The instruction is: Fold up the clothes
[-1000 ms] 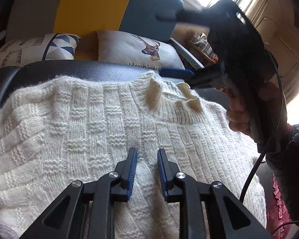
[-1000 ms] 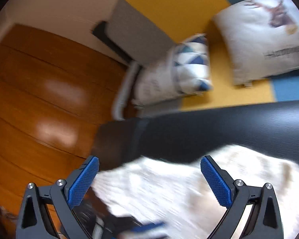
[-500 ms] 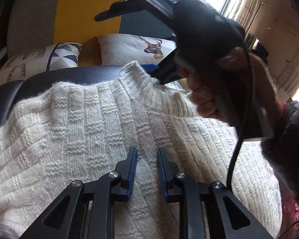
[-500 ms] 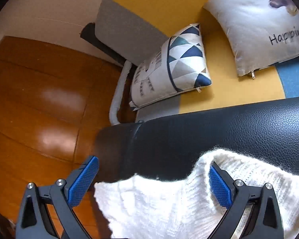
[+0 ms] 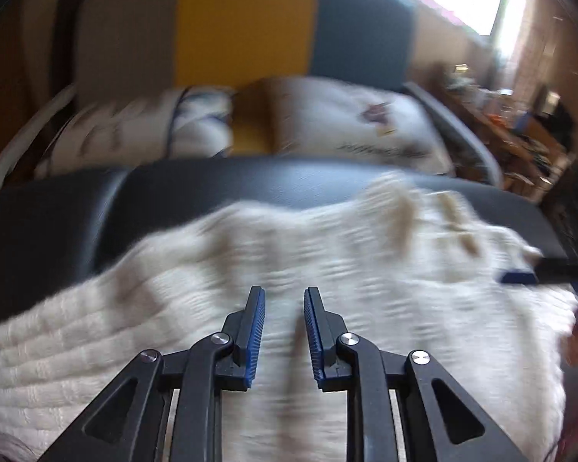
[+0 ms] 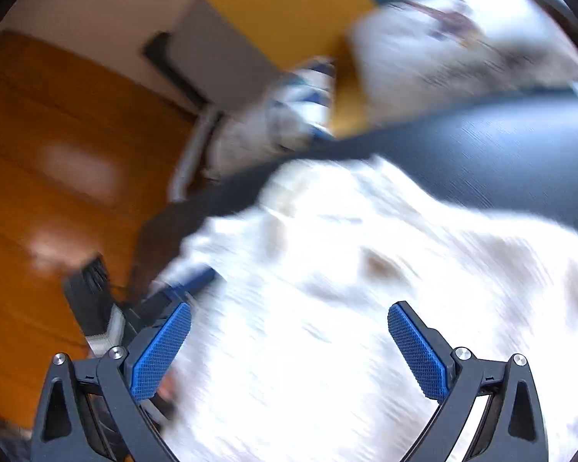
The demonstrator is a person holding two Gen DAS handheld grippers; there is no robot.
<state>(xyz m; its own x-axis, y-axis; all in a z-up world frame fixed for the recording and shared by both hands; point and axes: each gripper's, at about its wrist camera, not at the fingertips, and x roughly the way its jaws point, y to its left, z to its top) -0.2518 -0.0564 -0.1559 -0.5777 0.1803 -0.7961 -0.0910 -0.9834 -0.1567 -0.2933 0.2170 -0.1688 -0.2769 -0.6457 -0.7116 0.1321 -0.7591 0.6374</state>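
From the left wrist view, the white sweater (image 5: 327, 269) is lying spread on a black padded bench (image 5: 212, 188). It is probably lying flat so it can be folded neatly. The left gripper (image 5: 284, 331) is pointing down over the knit, and its jaws are closing with only a narrow gap between them. Whether the pads are pinching any wool is too blurry to tell. Behind the bench, two pillows (image 5: 346, 119) are leaning on a grey, yellow and blue sofa back (image 5: 246, 23).

From the right wrist view, the right gripper (image 6: 289, 350) is hanging over the sweater (image 6: 346, 308) with its jaws spread wide, holding nothing. It looks ready to grab an edge. The left gripper (image 6: 185, 285) is poking in near the sweater's left edge, beside the shiny wooden floor (image 6: 57, 154).
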